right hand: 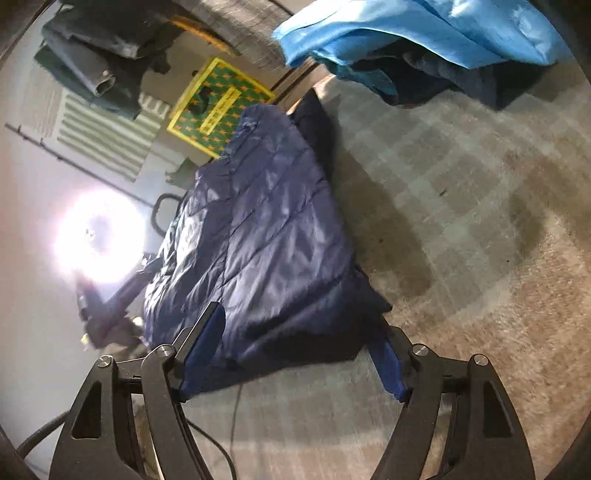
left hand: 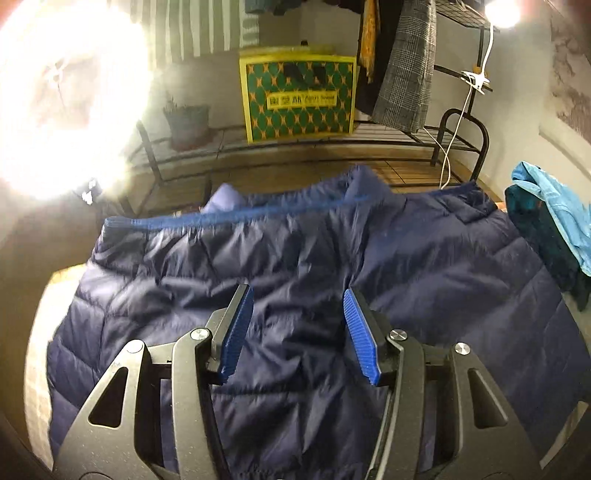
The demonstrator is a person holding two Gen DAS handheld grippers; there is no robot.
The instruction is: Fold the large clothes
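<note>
A: Left wrist view first. Left gripper (left hand: 298,309) at lower centre, jaws spread, blue ribbed pads (left hand: 236,332) apart with nothing pinched between them.

B: And under it?

A: Navy quilted jacket (left hand: 295,266), spread flat across the middle of the frame, filling most of the lower half. Brighter blue ribbed edge (left hand: 229,218) running along its far side.

B: Right wrist view?

A: Right gripper (right hand: 299,328) at lower centre, jaws standing wide. Same navy jacket (right hand: 266,236) stretching from centre up toward the upper left, lying on a pale checked surface (right hand: 461,206). Near corner of the jacket sitting between the spread pads; neither pad seen pressing on it.

B: Anything else on that surface?

A: Light blue garment (right hand: 417,33) heaped over darker clothes at upper right, well apart from the jacket. Also at the right edge of the left view (left hand: 554,214).

B: Background?

A: Yellow and green patterned box (left hand: 299,96) at upper centre, grey checked cloth (left hand: 406,74) hanging to its right, potted plant (left hand: 186,123) to its left. Bright lamp glare (left hand: 66,96) at upper left.
</note>
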